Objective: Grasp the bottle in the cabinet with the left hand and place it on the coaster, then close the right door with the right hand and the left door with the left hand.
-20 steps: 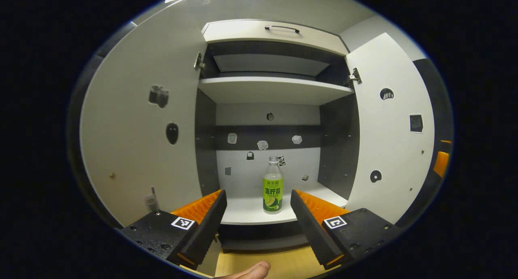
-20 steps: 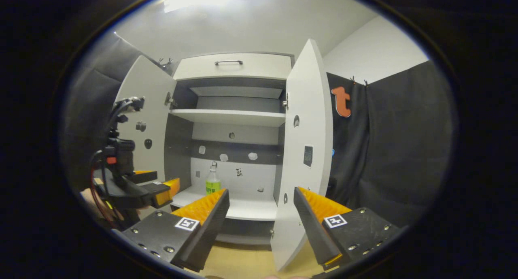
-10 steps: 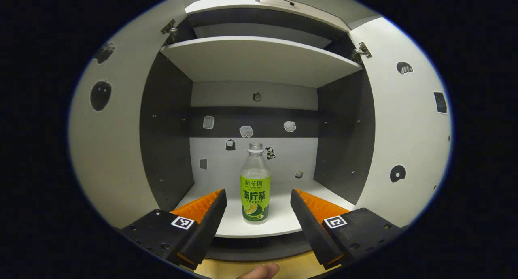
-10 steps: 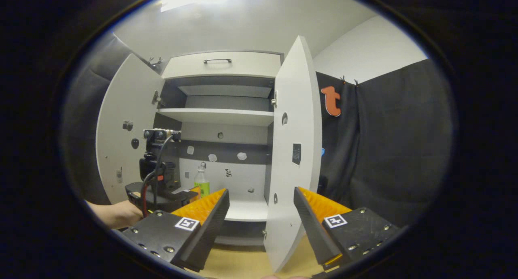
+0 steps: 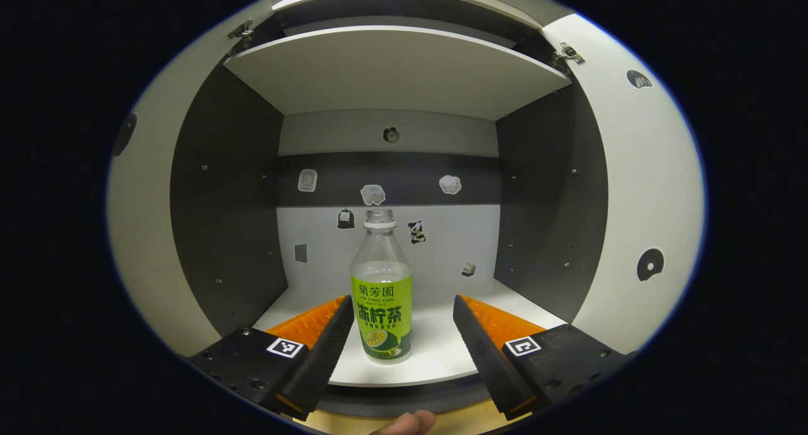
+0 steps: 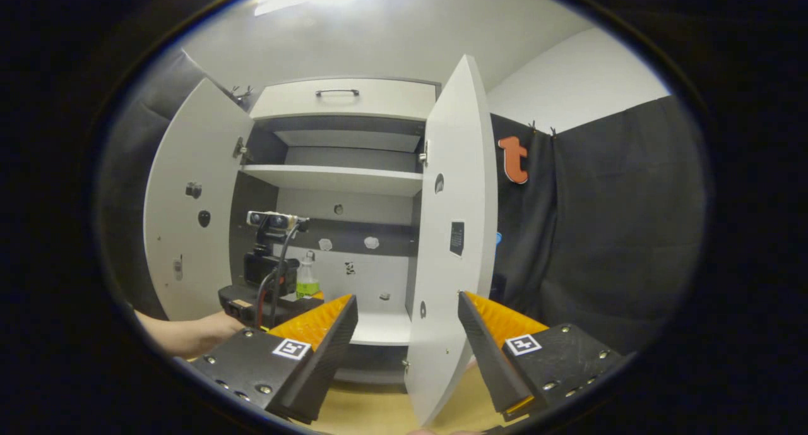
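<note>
Left gripper view, left gripper (image 5: 399, 334) spread, flanking bottle (image 5: 382, 296)

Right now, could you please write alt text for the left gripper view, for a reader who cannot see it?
An upright bottle with a green label stands on the lower shelf of an open cabinet, just ahead of the open left gripper. Small stickers dot the back wall.
</note>
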Demonstrator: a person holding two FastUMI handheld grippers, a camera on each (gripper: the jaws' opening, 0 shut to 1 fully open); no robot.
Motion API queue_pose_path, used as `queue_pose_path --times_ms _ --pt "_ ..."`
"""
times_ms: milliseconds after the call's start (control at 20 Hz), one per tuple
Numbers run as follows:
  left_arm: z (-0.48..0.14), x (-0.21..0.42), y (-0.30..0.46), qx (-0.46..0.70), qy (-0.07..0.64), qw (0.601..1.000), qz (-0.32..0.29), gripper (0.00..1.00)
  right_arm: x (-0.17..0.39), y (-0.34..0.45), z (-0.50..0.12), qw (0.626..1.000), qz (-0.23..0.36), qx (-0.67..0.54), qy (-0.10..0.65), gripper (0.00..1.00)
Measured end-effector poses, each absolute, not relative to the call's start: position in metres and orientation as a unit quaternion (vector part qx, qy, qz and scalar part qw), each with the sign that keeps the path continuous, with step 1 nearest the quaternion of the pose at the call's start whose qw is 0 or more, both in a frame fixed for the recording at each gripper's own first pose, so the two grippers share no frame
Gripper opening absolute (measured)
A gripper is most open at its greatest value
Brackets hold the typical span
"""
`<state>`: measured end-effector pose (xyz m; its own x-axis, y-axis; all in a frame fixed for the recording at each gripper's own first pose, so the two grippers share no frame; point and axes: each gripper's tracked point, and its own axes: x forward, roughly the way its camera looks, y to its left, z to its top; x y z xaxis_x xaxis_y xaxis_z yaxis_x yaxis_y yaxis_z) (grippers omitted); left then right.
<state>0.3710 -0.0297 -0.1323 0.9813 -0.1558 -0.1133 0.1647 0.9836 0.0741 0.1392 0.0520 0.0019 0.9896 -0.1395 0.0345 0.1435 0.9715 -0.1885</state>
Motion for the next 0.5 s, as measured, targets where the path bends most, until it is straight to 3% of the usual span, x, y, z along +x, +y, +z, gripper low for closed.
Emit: queue_pose_path --times_ms 50,100,150,250,300,500 --pt "-0.134 0.376 -0.029 0.043 0.054 0.995 -0.077 1.00 0.141 0.054 0.001 0.993 -0.068 -0.095 -0.011 0.92" --pt "-0.135 0.380 -0.029 0.041 0.054 0.995 -0.074 1.00 0.142 0.056 -0.003 0.993 -0.065 -0.095 -0.009 1.00" --pt "-0.136 0.384 -0.029 0.039 0.056 0.995 -0.074 1.00 0.142 0.059 -0.004 0.993 -0.063 -0.096 -0.007 0.96" --pt "-0.131 0.394 -0.023 0.036 0.050 0.996 -0.060 1.00 0.141 0.061 -0.006 0.993 -0.062 -0.099 -0.003 1.00" --pt "-0.126 0.399 -0.020 0.030 0.043 0.997 -0.055 0.99 0.138 0.062 -0.008 0.993 -0.061 -0.101 -0.002 0.92" --pt "-0.125 0.419 -0.011 0.027 0.047 0.997 -0.047 1.00 0.126 0.065 -0.009 0.993 -0.062 -0.102 0.001 0.96"
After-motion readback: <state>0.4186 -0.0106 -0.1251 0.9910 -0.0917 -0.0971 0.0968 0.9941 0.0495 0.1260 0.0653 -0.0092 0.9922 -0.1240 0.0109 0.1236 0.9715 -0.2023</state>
